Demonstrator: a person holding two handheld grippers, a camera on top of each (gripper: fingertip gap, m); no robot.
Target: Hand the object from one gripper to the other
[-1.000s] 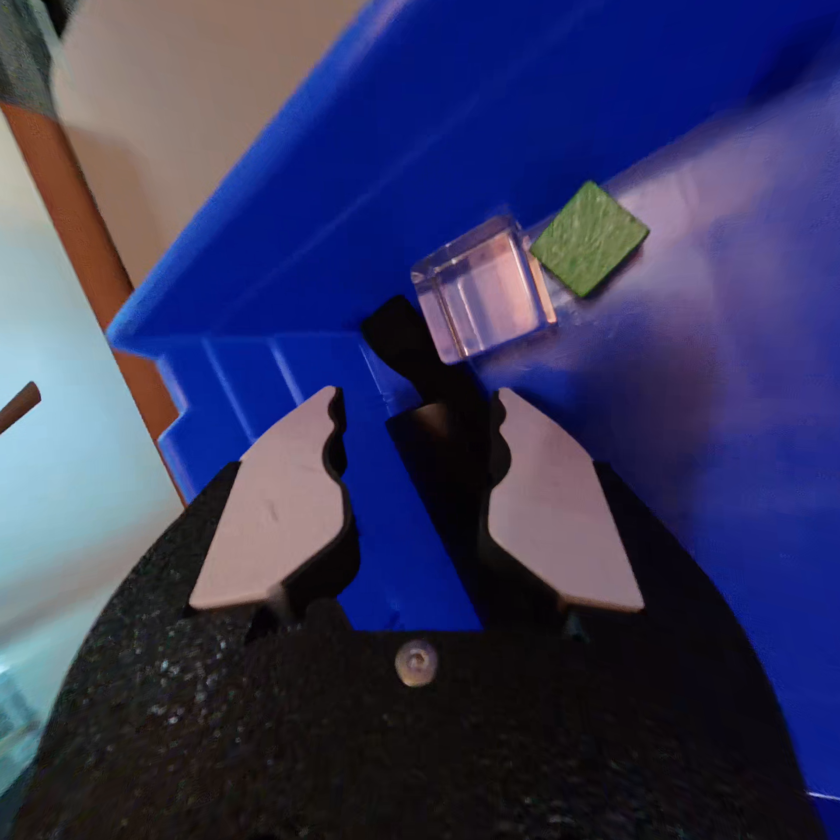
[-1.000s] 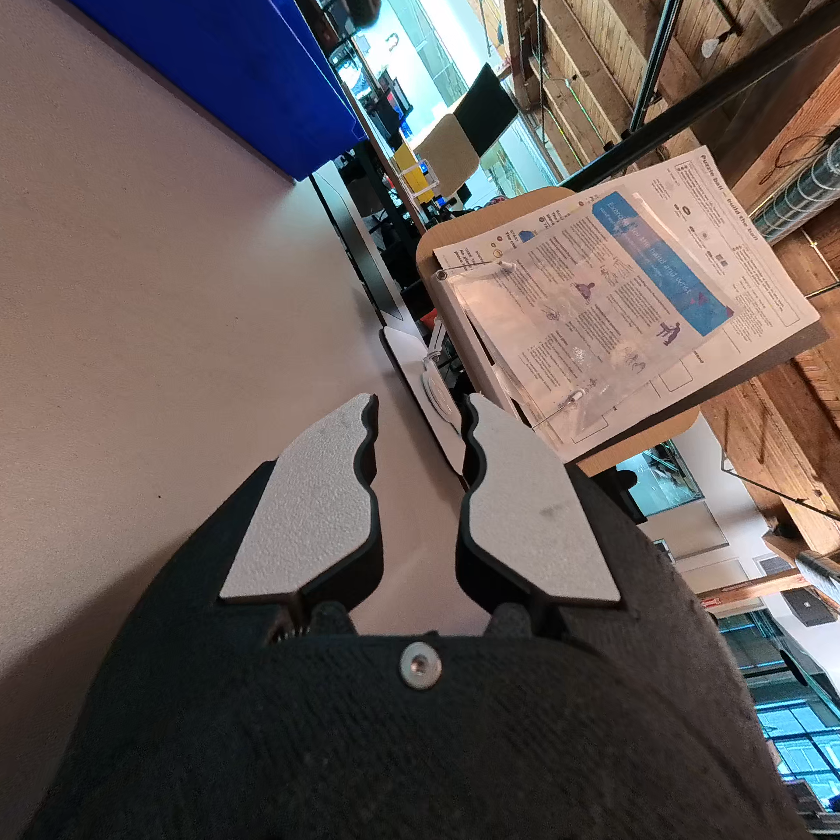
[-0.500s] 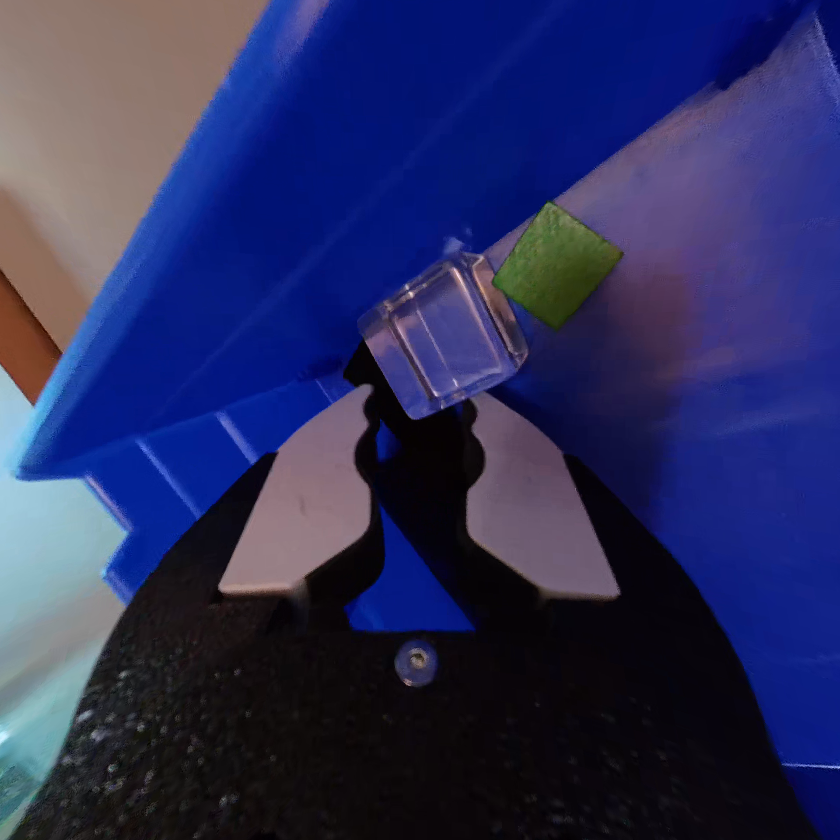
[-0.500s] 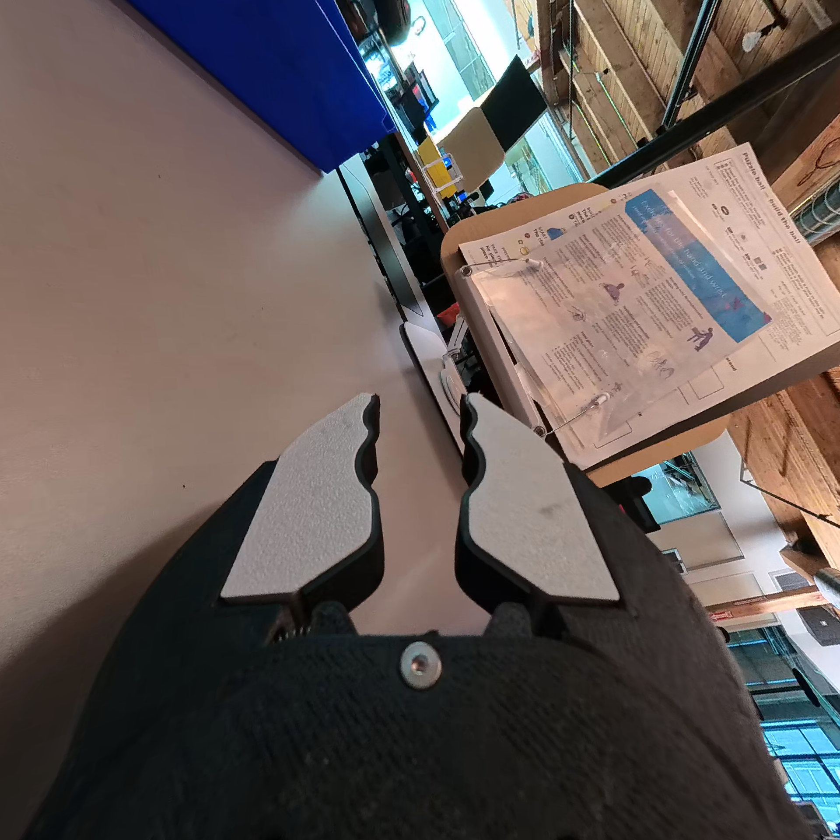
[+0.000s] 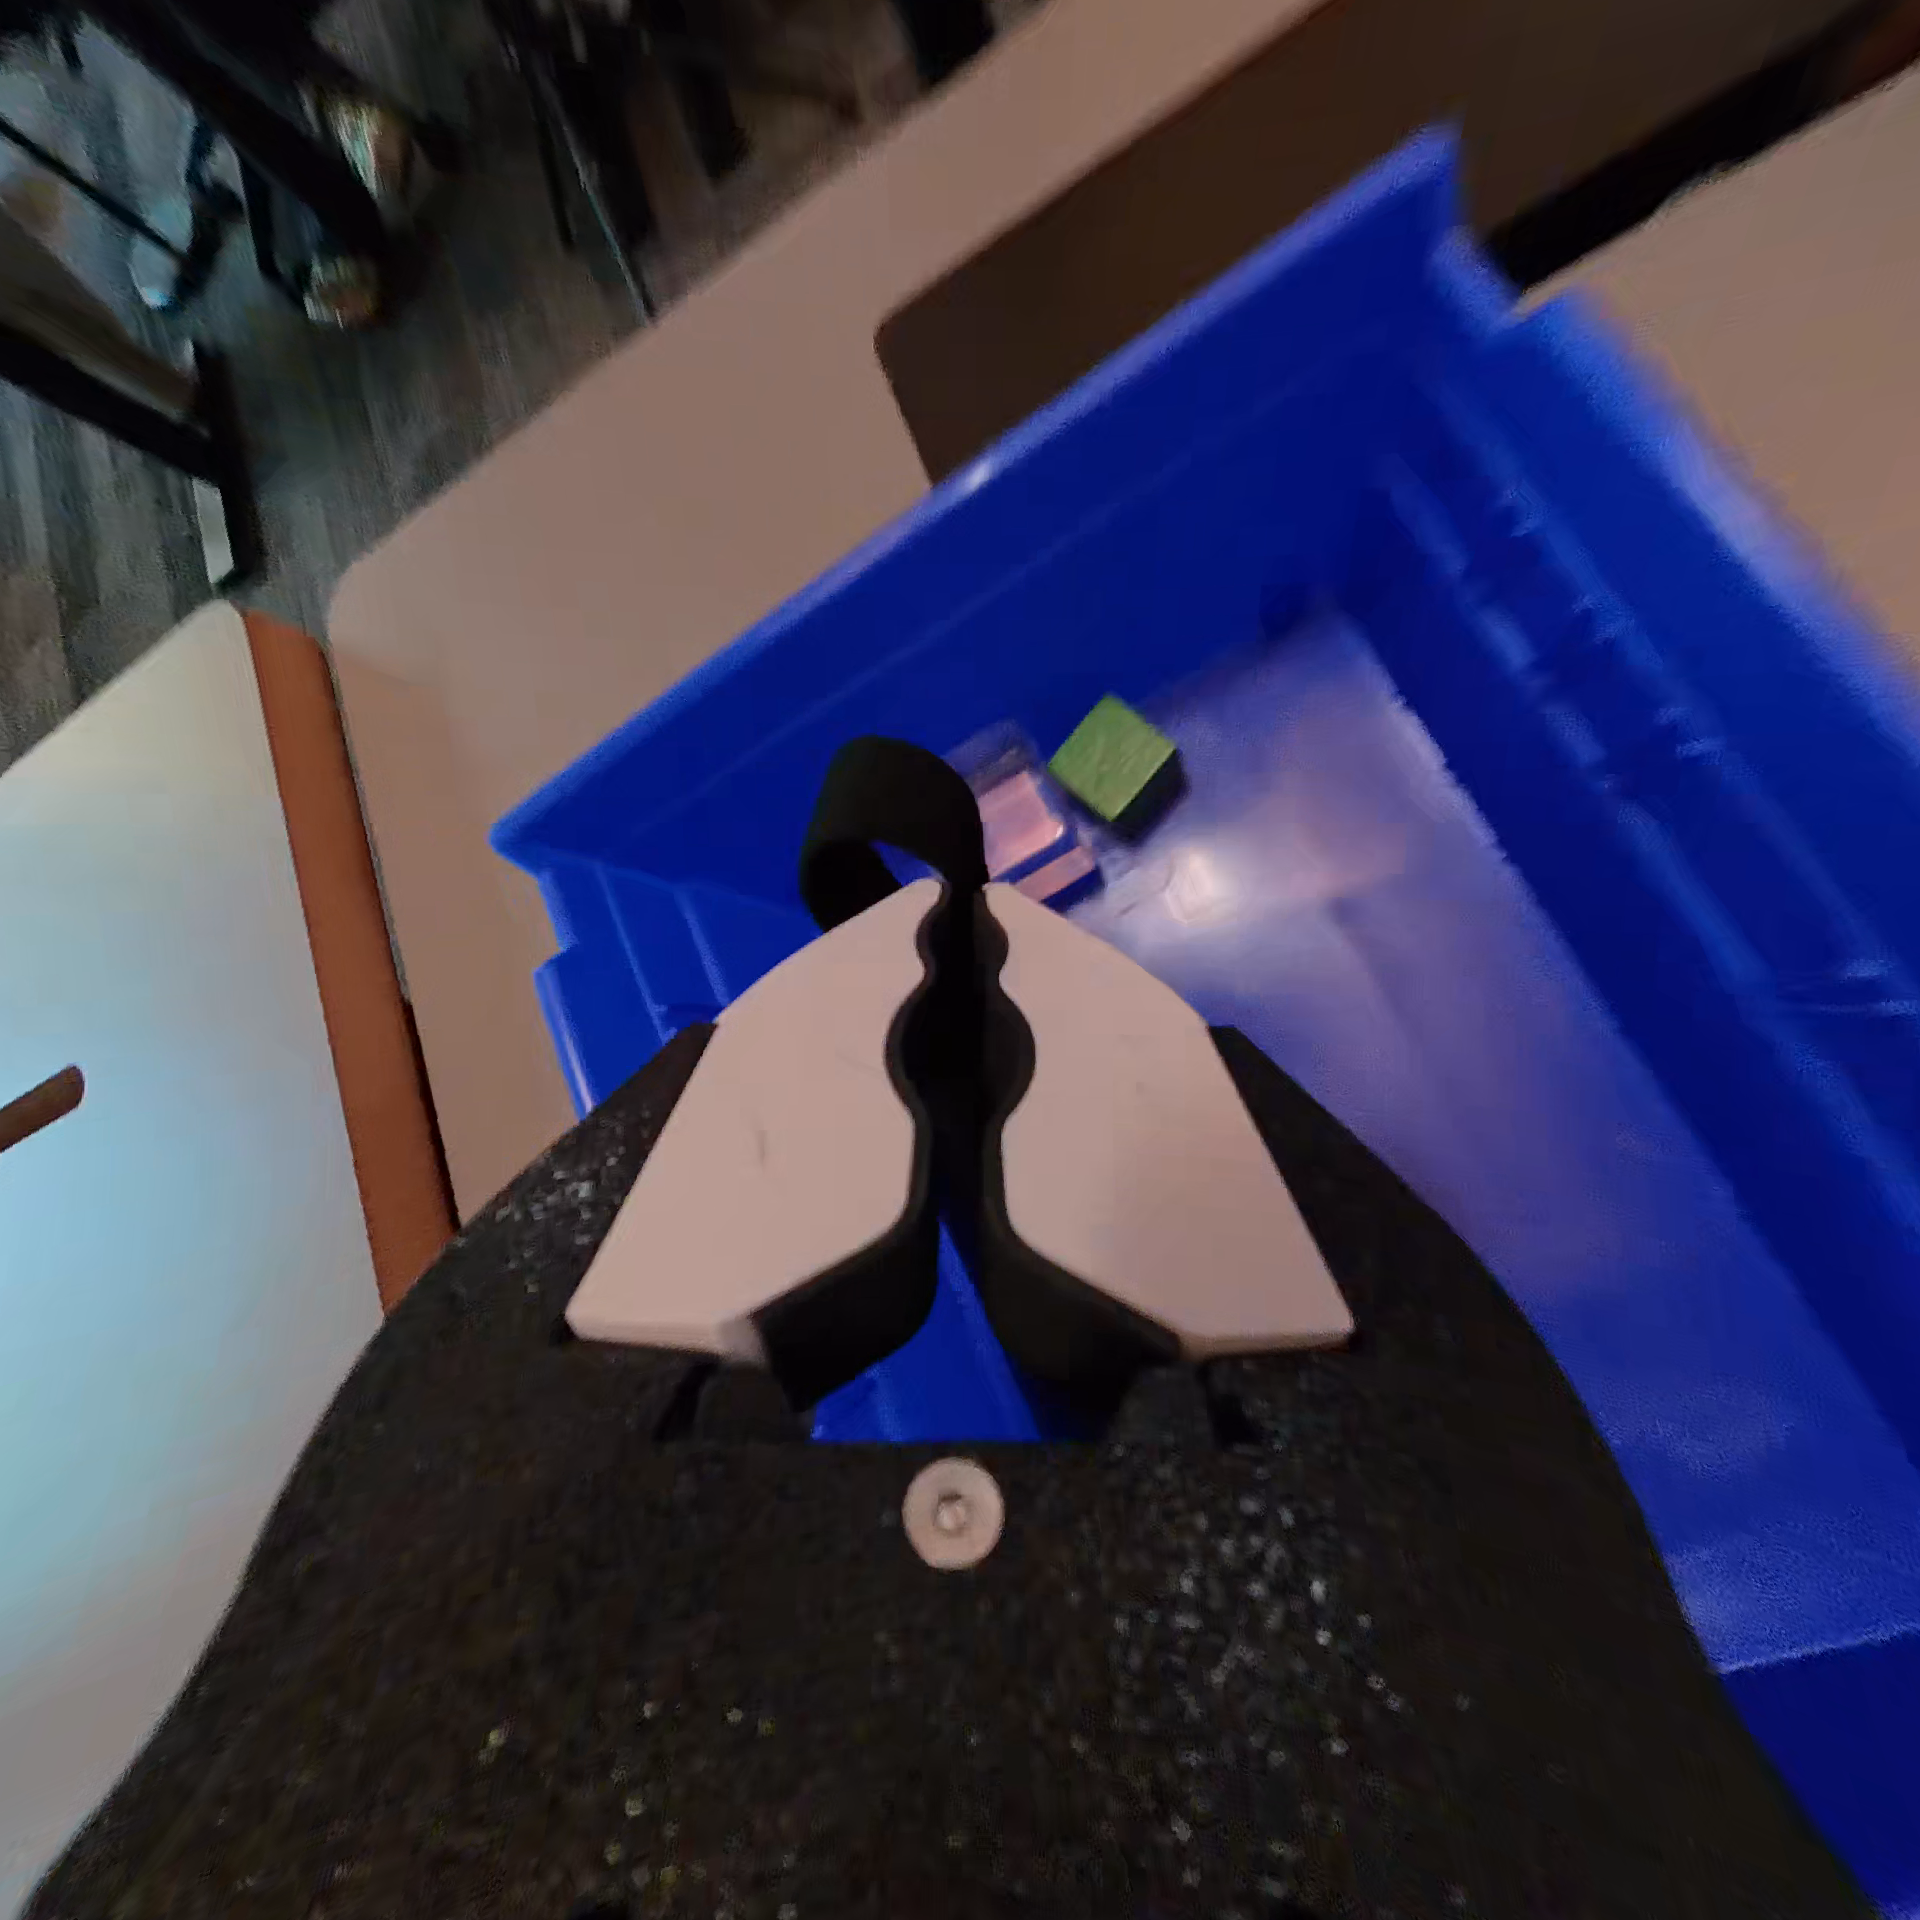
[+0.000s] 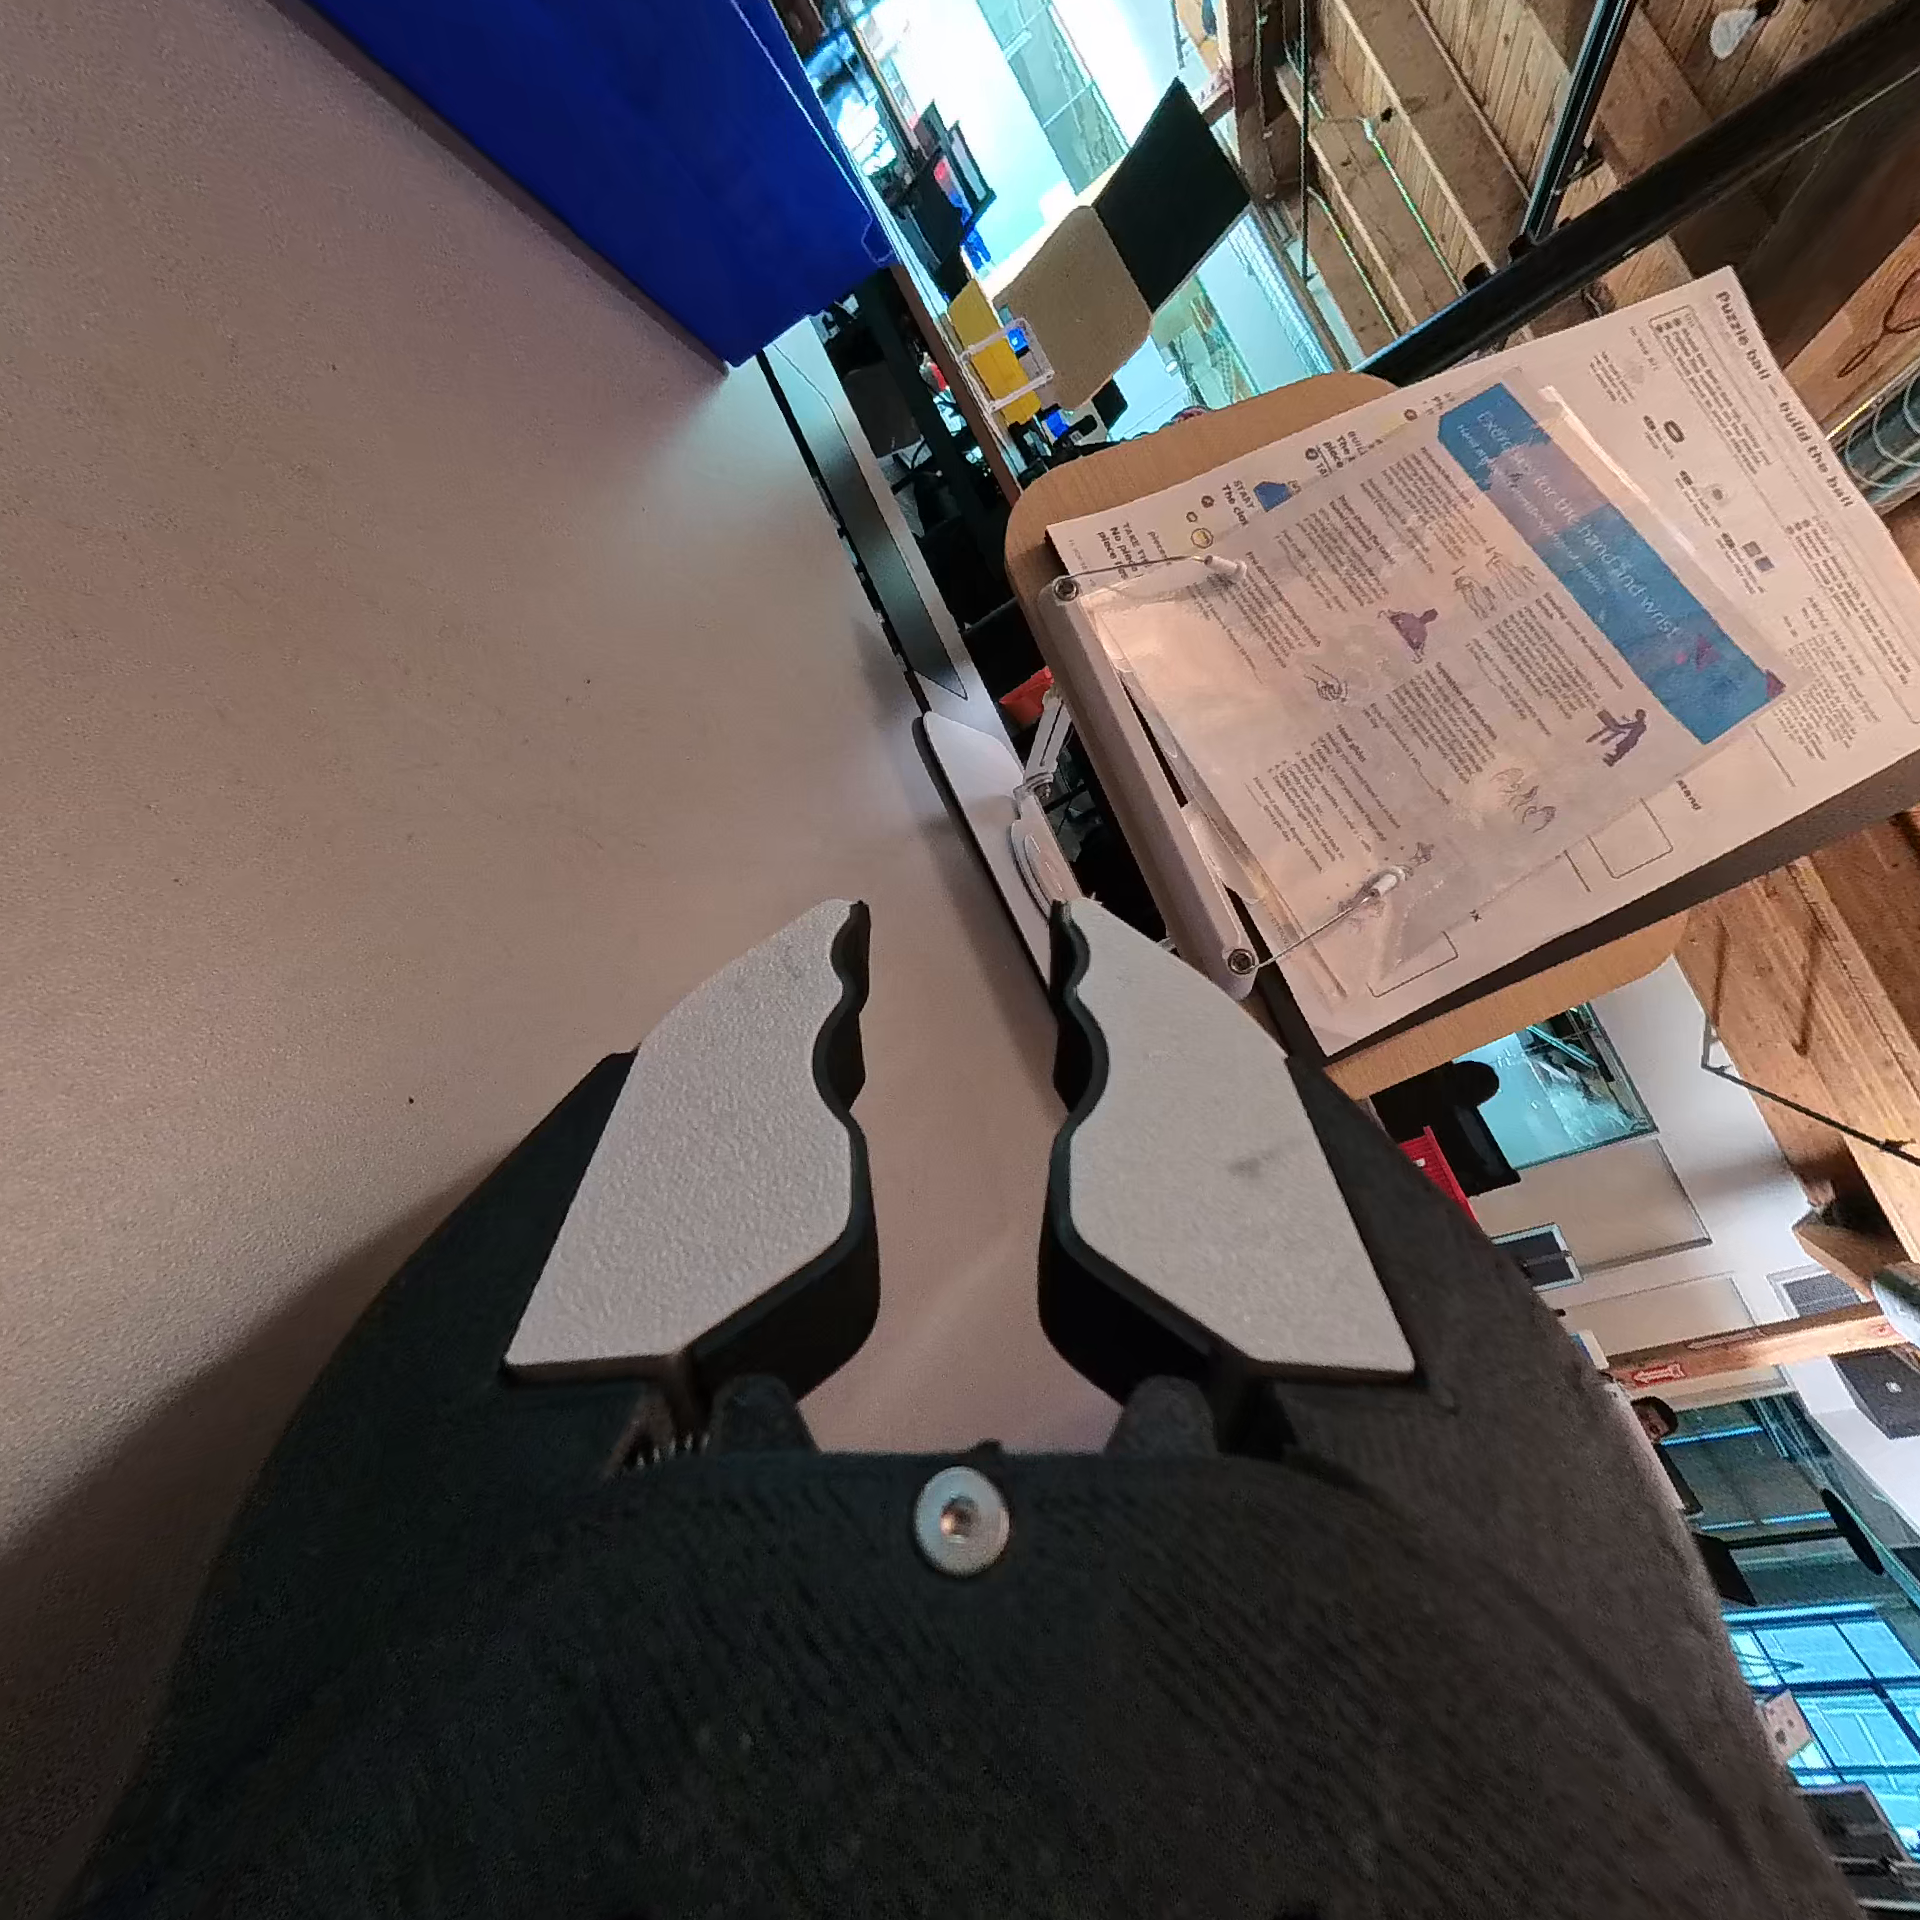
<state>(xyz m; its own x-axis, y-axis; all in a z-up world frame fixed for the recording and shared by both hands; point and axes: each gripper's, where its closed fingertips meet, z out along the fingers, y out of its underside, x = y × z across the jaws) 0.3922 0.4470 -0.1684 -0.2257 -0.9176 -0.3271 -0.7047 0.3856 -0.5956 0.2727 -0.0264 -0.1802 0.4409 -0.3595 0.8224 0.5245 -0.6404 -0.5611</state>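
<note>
Left hand-held gripper [image 5: 961, 894] clamping black hook [image 5: 894, 795], blue bin [image 5: 1039, 582]

Your left view's dim and motion-blurred, glare on the blue bin [image 5: 1299, 582] floor; right view's sharp, bright windows [image 6: 1049, 114], edges warped.
</note>
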